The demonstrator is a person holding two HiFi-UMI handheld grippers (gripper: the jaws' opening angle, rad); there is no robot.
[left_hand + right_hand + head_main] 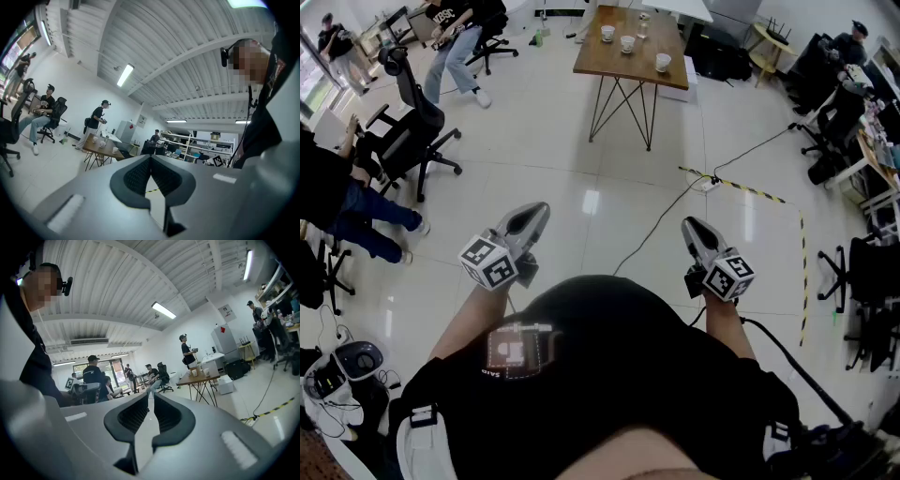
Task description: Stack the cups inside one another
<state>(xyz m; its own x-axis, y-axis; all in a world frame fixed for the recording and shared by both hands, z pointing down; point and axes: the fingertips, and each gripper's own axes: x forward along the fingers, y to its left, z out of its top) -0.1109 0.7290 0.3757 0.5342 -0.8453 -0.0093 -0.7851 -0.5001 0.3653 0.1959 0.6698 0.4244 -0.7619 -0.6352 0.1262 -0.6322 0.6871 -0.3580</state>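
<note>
Three white cups (pixel 627 43) and a glass stand on a wooden table (pixel 619 64) far across the room. The same table (pixel 101 146) is small in the left gripper view, and in the right gripper view the table (pixel 199 377) carries the cups (pixel 194 372). My left gripper (pixel 539 211) is held close to my body, level, its jaws shut and empty; their tips meet in its own view (pixel 151 157). My right gripper (pixel 689 225) is also near my body, its jaws together apart from a thin slit (pixel 151 397), holding nothing. Both grippers are far from the cups.
A stretch of white floor lies between me and the table. A cable and a power strip (pixel 706 183) with yellow-black tape (pixel 755 192) cross it on the right. Office chairs (pixel 412 131) and seated people are at the left, more desks and chairs at the right.
</note>
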